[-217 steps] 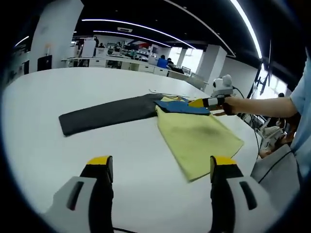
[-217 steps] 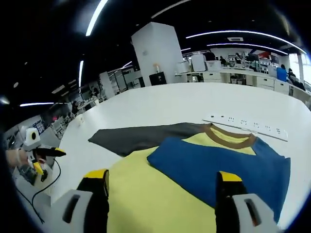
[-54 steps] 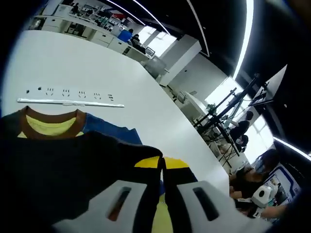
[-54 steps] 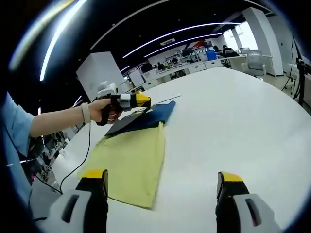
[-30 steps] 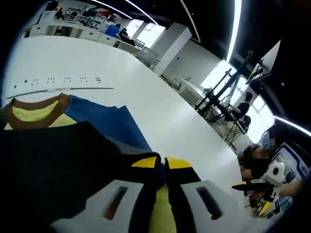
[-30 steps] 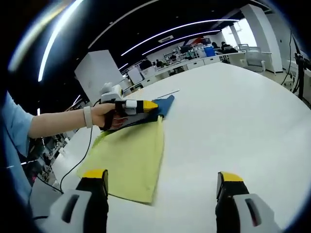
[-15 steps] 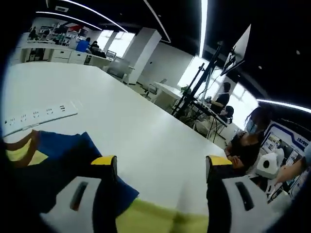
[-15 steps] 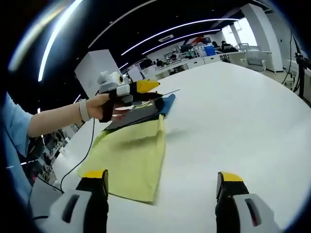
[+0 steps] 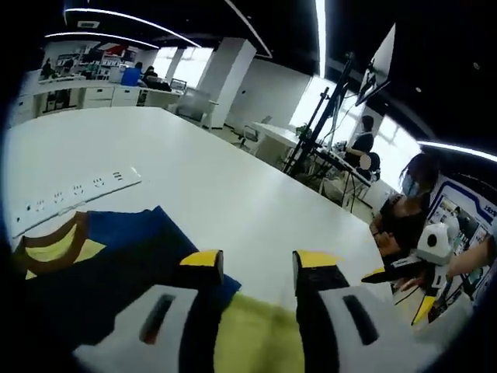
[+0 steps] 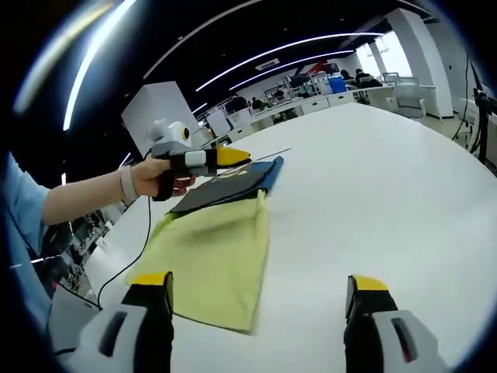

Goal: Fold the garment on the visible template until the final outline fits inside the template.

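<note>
The garment (image 9: 128,237) is a blue and yellow shirt with a brown collar (image 9: 48,242), and dark fabric is folded over it. It lies at the far end of the yellow template (image 10: 221,245). My left gripper (image 9: 260,260) hovers open over the edge where the garment meets the template (image 9: 256,330), with nothing between its jaws. In the right gripper view a hand holds that left gripper (image 10: 233,157) just above the folded garment (image 10: 225,186). My right gripper (image 10: 256,281) stands wide open over bare table, near the template's close end.
A white power strip (image 9: 78,193) lies on the white table (image 10: 373,179) just beyond the collar. The right gripper (image 9: 384,273) shows at the right of the left gripper view. A cable (image 10: 136,249) hangs off the table's left edge. People sit at desks in the background.
The left gripper was shut on the dark fabric a second ago, then let it go and opened wide. Its jaws now stand closer together. The right gripper has stayed open and still.
</note>
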Demonstrator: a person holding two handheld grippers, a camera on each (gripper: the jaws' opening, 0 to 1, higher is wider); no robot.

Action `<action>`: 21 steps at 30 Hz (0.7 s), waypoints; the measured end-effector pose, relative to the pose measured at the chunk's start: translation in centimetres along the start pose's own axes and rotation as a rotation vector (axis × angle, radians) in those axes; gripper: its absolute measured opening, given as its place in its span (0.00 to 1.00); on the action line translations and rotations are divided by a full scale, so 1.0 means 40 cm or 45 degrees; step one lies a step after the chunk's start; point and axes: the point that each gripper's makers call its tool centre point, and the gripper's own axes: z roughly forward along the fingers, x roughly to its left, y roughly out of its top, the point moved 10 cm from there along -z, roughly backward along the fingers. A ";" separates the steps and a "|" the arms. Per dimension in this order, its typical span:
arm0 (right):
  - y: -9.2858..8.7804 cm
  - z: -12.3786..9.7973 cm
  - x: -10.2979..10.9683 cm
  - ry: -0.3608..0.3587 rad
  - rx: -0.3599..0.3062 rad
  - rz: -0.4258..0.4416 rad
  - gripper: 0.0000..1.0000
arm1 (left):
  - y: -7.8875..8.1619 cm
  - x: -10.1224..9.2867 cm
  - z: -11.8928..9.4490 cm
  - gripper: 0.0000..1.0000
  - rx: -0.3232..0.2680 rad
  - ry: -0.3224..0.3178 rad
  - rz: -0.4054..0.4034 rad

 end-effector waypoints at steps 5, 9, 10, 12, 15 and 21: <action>0.007 0.000 0.012 0.015 -0.001 -0.017 0.93 | -0.001 0.007 -0.047 0.41 -0.055 -0.004 -0.063; 0.019 -0.004 0.014 0.019 -0.002 -0.037 0.93 | -0.003 0.005 -0.093 0.53 -0.056 0.020 -0.011; 0.022 -0.005 0.015 0.021 -0.002 -0.040 0.93 | -0.004 0.005 -0.112 0.53 -0.065 0.029 0.018; 0.031 -0.005 0.017 0.024 -0.003 -0.056 0.93 | -0.007 0.003 -0.143 0.57 -0.064 0.037 0.029; 0.042 -0.001 0.020 0.034 -0.004 -0.075 0.93 | -0.016 0.014 -0.184 0.73 -0.033 0.051 0.089; 0.060 0.014 0.024 0.051 -0.003 -0.114 0.94 | -0.043 0.026 -0.286 0.93 -0.047 0.110 0.094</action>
